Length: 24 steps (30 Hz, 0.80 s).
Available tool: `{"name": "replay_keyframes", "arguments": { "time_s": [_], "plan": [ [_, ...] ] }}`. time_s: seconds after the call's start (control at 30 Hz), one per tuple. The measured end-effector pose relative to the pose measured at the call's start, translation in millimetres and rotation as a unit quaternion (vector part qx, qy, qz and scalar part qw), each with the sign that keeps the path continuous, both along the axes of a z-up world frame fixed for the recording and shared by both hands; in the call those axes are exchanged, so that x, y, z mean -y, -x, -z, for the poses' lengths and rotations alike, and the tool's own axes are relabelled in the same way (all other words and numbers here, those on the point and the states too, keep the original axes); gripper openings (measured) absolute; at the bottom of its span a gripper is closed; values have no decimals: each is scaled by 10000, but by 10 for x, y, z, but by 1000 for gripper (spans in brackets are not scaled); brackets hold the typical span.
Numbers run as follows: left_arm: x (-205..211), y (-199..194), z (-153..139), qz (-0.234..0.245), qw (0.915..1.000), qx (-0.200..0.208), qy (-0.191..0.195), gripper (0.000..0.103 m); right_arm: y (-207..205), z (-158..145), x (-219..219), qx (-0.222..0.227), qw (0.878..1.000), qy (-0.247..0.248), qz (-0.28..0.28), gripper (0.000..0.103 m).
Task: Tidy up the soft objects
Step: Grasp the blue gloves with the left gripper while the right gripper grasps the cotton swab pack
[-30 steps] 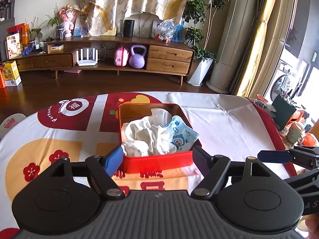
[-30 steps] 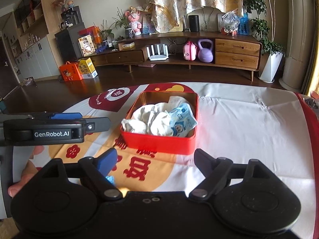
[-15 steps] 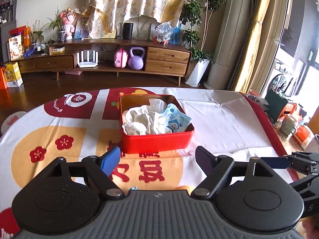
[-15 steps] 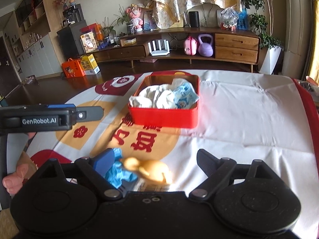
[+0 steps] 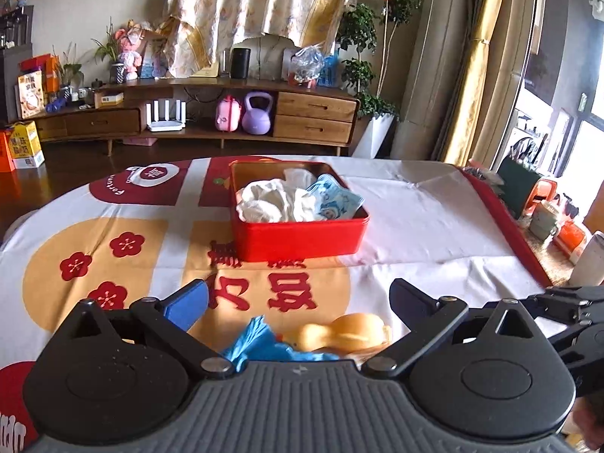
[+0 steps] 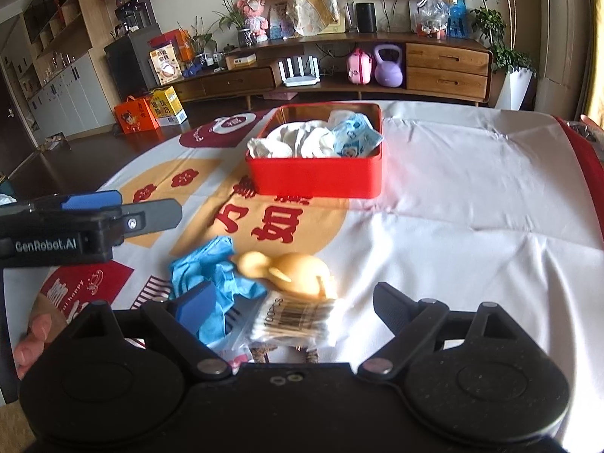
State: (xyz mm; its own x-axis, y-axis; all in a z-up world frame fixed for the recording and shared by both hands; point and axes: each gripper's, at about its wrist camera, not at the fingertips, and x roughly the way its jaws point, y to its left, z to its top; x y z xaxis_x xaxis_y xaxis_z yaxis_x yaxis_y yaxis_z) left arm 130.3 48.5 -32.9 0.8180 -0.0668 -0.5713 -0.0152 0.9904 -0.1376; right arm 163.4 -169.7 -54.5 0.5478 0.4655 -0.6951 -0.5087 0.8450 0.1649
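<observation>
A desk (image 5: 434, 226) covered with a white cloth printed in red and yellow patterns fills both wrist views. Toward the far edge, about midway across, stands a red tin box (image 5: 298, 236) with its lid off. Inside it lie crumpled white cloths (image 5: 271, 204) and, at its right side, a light blue patterned packet (image 5: 338, 200) that leans up over the rim.

Near the front edge lie three loose things close together. A crumpled blue glove (image 6: 211, 275) lies on the left. A yellow soft duck toy (image 6: 290, 268) lies just beside it on the right, its head touching the glove. In front of the duck, closest to the front edge, sits a clear pack of cotton swabs (image 6: 294, 322), touching or overlapping the duck's base.

The left gripper (image 5: 298, 302) is spread wide, its jaws having just been opening, with nothing pinched; the glove and duck appear low between its fingers, not gripped. The right gripper (image 6: 292, 307) is also spread apart, its jaws having just been opening slightly, and the swab pack, glove and duck lie in the gap untouched by its pads. In the right wrist view the left gripper reaches in from the left edge, with fingers of a hand (image 6: 32, 339) below it.
</observation>
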Motion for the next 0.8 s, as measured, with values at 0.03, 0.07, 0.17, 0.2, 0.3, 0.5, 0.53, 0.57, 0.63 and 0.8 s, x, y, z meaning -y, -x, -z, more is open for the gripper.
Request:
{"name": "replay_keyframes", "arguments": {
  "time_s": [0.03,0.07,0.17,0.2,0.3,0.5,0.53,0.57,0.63,0.8],
  "plan": [
    [-8,10,31,-15,10000,-29,-3,103,4,21,-11,-8,10000,24,2,90],
    [-18,18,65,-23,10000,-72,11,103,5,45,-20,-15,10000,44,6,90],
    [-29,2,199,10,9991,-412,-94,103,-21,117,-23,-122,9999,40,24,90],
    [-26,-6,244,-43,9985,-522,-163,103,-30,139,-23,-157,9999,41,42,90],
    [-43,-7,387,-158,9968,-730,-268,103,-47,206,-41,-216,9997,73,82,90],
    [-97,41,591,-73,9969,-772,-159,103,-74,346,-102,-323,9993,179,-49,89],
    [-97,42,610,-65,9968,-769,-186,103,-68,368,-124,-303,9992,241,-122,89],
    [-102,38,632,-79,9967,-775,-227,103,-57,389,-154,-265,9989,345,-188,89],
    [-97,13,669,-95,9960,-816,-352,103,-50,433,-203,-230,9982,466,-295,89],
    [-88,-68,766,60,9954,-870,-401,103,-94,528,-279,-308,9972,565,-380,89]
  ]
}}
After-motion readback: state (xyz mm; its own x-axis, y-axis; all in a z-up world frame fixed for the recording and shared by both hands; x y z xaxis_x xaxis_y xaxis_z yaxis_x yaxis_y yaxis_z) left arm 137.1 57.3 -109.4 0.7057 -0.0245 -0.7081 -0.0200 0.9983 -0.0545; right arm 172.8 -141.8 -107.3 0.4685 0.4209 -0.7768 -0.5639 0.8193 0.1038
